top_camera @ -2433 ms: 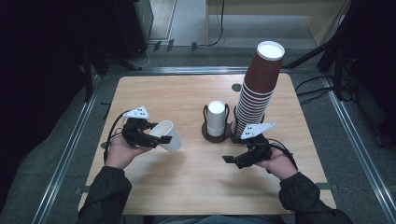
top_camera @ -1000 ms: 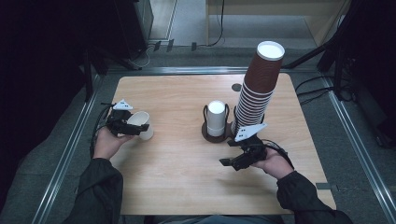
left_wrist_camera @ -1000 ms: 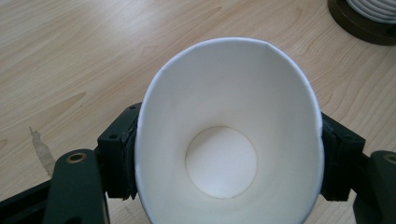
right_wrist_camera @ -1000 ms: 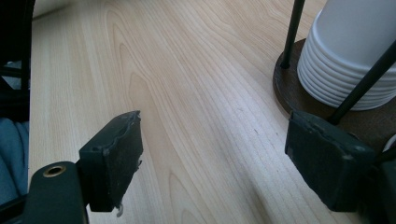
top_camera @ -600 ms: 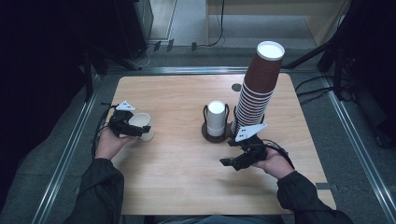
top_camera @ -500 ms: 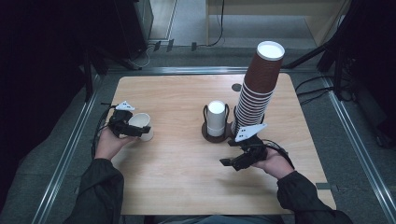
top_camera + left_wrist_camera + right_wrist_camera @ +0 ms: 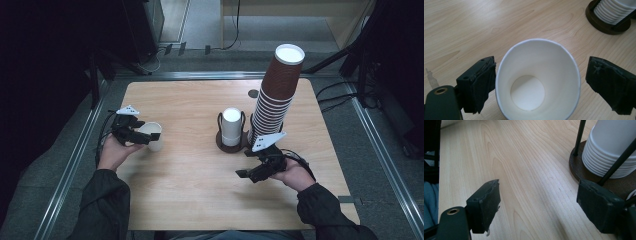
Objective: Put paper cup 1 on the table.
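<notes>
A white paper cup [image 7: 152,136] stands mouth-up near the table's left edge. My left gripper [image 7: 145,137] reaches around it from the left. In the left gripper view the cup [image 7: 536,82] sits between the jaws of the left gripper [image 7: 539,85]. Those jaws have just been opening: the left pad [image 7: 482,82] lies close against the cup's wall and the right pad [image 7: 609,85] stands clear of it. My right gripper [image 7: 246,175] hovers open over bare wood at the front right, with nothing between the jaws of the right gripper [image 7: 539,205].
A dark wire holder [image 7: 222,145] with a stack of white cups [image 7: 231,125] stands mid-table; the holder [image 7: 579,167] also shows close by the right gripper. Beside it a tall leaning stack of brown cups [image 7: 275,95] rises. Metal rails [image 7: 75,165] border the wooden table [image 7: 190,190].
The left hand carried the cup leftward and turned it from lying sideways to mouth-up on the table. Its jaws have since spread away from the cup. The right hand has barely moved.
</notes>
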A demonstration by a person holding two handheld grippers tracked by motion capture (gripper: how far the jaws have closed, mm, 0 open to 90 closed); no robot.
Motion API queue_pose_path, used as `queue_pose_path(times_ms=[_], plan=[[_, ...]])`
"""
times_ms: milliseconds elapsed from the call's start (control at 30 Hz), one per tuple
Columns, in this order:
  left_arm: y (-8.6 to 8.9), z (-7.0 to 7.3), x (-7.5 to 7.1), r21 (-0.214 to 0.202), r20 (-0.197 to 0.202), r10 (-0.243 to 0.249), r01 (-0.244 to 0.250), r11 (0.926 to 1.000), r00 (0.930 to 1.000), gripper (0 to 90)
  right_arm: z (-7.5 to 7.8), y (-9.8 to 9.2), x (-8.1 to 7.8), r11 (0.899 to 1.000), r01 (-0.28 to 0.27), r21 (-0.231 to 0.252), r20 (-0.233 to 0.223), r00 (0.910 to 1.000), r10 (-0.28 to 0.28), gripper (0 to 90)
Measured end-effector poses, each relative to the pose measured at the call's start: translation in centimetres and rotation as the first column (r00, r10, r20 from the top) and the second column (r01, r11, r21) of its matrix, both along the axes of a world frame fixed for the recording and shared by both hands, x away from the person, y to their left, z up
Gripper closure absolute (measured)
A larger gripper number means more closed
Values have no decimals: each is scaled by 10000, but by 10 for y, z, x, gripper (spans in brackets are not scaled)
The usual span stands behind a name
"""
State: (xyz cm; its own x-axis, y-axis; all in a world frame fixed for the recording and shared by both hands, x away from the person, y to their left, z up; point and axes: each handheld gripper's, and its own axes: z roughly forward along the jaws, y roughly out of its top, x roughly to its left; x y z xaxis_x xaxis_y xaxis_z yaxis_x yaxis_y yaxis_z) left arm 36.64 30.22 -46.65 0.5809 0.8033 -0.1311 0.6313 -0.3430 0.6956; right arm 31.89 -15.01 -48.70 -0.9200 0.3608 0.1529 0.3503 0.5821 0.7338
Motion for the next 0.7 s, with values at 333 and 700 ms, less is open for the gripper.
queue_pose_path(times_ms=[333, 700], plan=[[0, 25, -10, 154, 421, 22, -28, 9999, 9991, 95, 2, -2, 0, 9999, 74, 68, 39, 10000, -74, 193], [-18, 35, -16, -1, 309, -385, 386, 9993, 9988, 98, 4, -5, 0, 9999, 56, 124, 201, 9998, -58, 194]])
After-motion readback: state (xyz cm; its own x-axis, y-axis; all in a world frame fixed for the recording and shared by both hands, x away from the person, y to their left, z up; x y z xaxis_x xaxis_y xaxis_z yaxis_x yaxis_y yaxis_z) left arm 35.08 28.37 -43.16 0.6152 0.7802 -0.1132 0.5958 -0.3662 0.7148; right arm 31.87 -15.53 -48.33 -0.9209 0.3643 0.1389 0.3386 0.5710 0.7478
